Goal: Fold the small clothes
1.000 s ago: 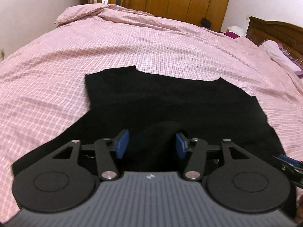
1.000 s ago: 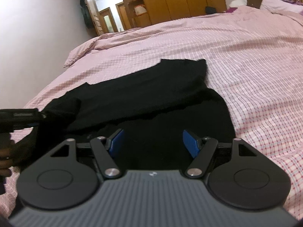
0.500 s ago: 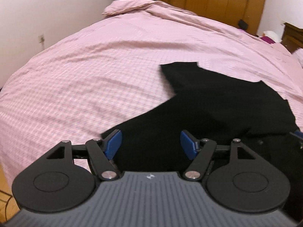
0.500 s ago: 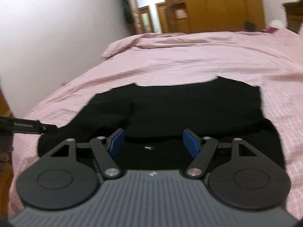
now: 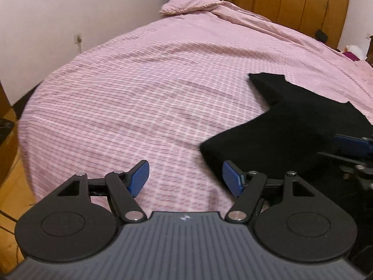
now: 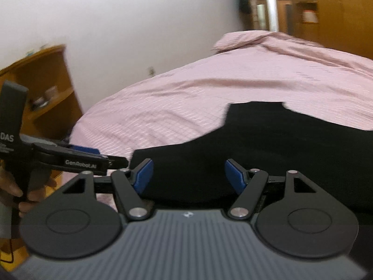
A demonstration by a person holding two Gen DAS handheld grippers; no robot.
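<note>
A black garment lies on the pink checked bedspread, with a folded layer at its near left edge. My left gripper is open and empty, over bare bedspread just left of the garment's edge. My right gripper is open and empty, low over the garment. The left gripper also shows in the right wrist view, side-on at the left. The right gripper's fingers show at the right edge of the left wrist view.
A white wall runs along the bed's left side. Wooden wardrobes stand at the far end. A wooden shelf unit stands left of the bed's near corner. The bed edge drops to a wooden floor.
My left gripper let go of the black fabric, opened wider and swung left off the garment. My right gripper also swung left, staying open over the garment.
</note>
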